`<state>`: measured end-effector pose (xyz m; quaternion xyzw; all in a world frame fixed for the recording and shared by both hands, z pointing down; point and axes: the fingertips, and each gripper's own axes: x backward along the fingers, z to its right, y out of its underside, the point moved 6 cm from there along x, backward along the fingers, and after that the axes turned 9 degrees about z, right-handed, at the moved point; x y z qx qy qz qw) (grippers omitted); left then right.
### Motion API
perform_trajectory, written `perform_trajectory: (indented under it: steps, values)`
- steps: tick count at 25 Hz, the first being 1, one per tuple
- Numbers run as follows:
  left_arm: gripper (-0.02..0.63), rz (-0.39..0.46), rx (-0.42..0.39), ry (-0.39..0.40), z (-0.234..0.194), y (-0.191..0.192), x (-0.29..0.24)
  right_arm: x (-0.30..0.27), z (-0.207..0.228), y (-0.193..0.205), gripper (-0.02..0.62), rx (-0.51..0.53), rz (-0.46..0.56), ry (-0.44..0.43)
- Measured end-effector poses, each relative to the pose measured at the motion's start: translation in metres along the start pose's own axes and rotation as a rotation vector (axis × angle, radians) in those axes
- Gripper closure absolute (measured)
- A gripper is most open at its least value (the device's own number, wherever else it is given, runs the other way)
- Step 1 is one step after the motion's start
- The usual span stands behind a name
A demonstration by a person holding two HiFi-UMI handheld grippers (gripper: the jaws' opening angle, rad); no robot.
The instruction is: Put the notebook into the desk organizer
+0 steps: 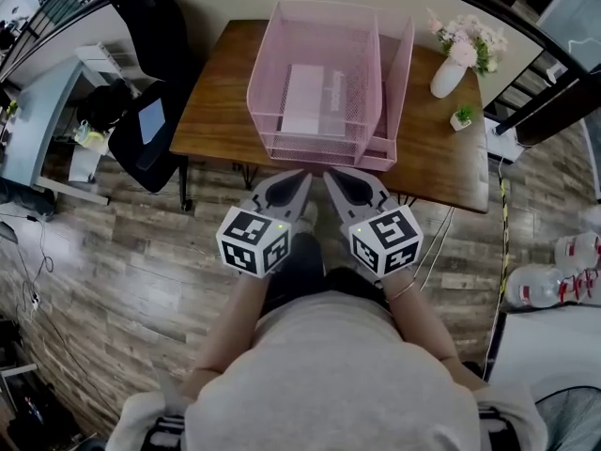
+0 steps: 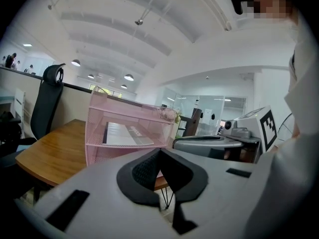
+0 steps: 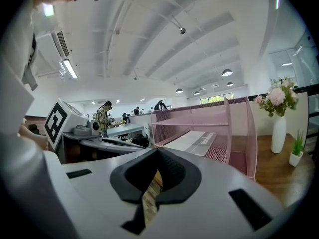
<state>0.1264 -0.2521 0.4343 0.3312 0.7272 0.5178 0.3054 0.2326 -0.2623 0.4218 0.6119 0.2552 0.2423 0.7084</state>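
A pink mesh desk organizer stands on the wooden table. A white notebook lies flat on one of its trays. Both grippers are held close to the person's body, just off the table's near edge and clear of the organizer. My left gripper is shut with nothing between its jaws, and so is my right gripper. In the left gripper view the shut left gripper points at the organizer and notebook. In the right gripper view the notebook lies beyond the shut right gripper, inside the organizer.
A white vase of flowers and a small potted plant stand at the table's right end. A black office chair is by the table's left side. Plastic water bottles lie on the wood floor at far right.
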Motion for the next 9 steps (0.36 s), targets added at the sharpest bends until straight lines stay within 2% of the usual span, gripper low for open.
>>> perform_trajectory:
  steps: [9]
  values:
    - [0.596, -0.007, 0.014, 0.019, 0.0018, 0.0025, -0.0046, 0.0063, 0.0072, 0.0011, 0.589, -0.015, 0.007, 0.027]
